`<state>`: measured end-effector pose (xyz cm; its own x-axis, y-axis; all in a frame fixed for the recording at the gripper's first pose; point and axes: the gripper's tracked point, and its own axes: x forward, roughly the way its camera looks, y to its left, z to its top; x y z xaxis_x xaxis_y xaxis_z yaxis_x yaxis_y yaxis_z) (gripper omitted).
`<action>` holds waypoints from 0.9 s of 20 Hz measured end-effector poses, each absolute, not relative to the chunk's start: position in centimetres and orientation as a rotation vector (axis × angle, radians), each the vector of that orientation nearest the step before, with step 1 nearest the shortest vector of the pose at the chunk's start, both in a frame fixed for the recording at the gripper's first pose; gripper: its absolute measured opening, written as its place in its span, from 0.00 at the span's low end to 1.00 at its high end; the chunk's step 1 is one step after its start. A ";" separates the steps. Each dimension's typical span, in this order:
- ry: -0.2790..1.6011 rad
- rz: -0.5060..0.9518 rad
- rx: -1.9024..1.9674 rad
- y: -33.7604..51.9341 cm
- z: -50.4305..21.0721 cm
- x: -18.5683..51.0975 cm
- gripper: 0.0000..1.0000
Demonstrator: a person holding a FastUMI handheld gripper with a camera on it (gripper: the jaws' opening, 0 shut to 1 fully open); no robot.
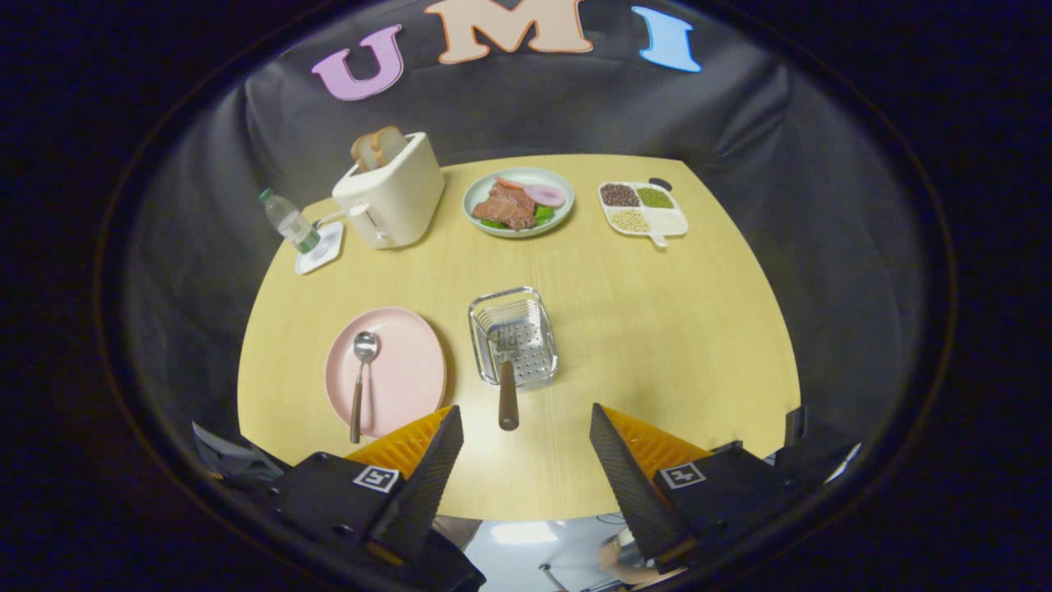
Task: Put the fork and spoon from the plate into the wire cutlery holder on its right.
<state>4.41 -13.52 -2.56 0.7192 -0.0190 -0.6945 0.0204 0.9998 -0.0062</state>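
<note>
The metal spoon with a brown wooden handle (360,380) lies lengthwise on the round pink plate (407,362), bowl away from you. Judge it light, stiff, and slick at the bowl, so take the thicker handle. The fork (507,386) already sits in the perforated wire cutlery holder (542,329), handle hanging over its near rim. Your gripper (526,444) has its fingers spread wide, holding nothing, above the pale wooden table (657,329).

Round wooden table (657,329) before black cloth wall (526,115).
</note>
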 end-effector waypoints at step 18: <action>0.311 -0.051 0.155 -3.2 0.5 4.0 0.98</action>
